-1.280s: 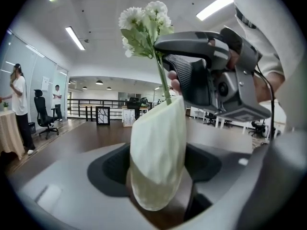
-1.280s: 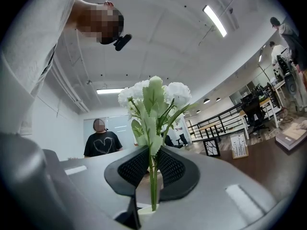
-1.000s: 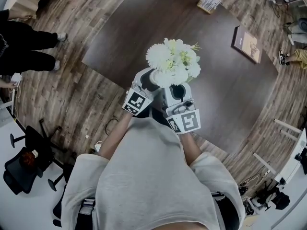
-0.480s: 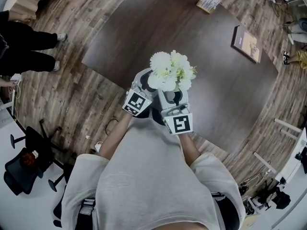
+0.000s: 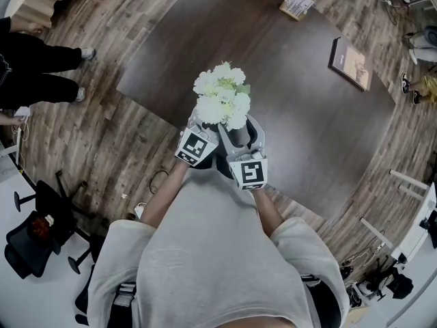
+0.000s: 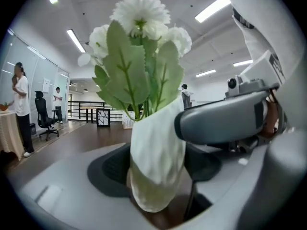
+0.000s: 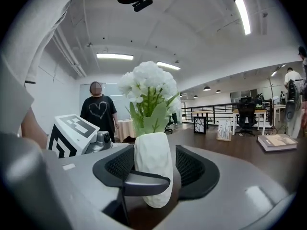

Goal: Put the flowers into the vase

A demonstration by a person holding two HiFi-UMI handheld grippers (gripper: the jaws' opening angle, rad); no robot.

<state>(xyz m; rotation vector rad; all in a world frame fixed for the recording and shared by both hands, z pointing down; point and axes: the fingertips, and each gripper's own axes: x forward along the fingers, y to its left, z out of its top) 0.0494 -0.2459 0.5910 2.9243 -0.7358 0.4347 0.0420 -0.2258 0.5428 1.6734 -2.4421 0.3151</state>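
Observation:
A bunch of white flowers [image 5: 220, 98] with green leaves stands in a small white textured vase [image 6: 156, 166], which the blooms hide in the head view. My left gripper [image 5: 208, 123] is shut on the vase, a pad on each side [image 6: 158, 176]. My right gripper [image 5: 239, 132] sits close beside it; its jaws have just been opening and now stand open on either side of the vase [image 7: 153, 166] with a small gap. One left finger [image 7: 144, 181] crosses in front of the vase. The flowers [image 7: 146, 83] rise upright above it.
All this hangs over the near edge of a dark table [image 5: 307, 115] that carries a framed picture [image 5: 351, 61] and a booklet [image 5: 298, 4]. A person [image 5: 41, 60] stands at the far left; another person [image 7: 98, 111] stands ahead. An office chair [image 5: 34, 231] is at lower left.
The flowers have come down and to the left, over the left gripper. My right gripper has sunk with them and drawn closer to me; it has let go of the stems.

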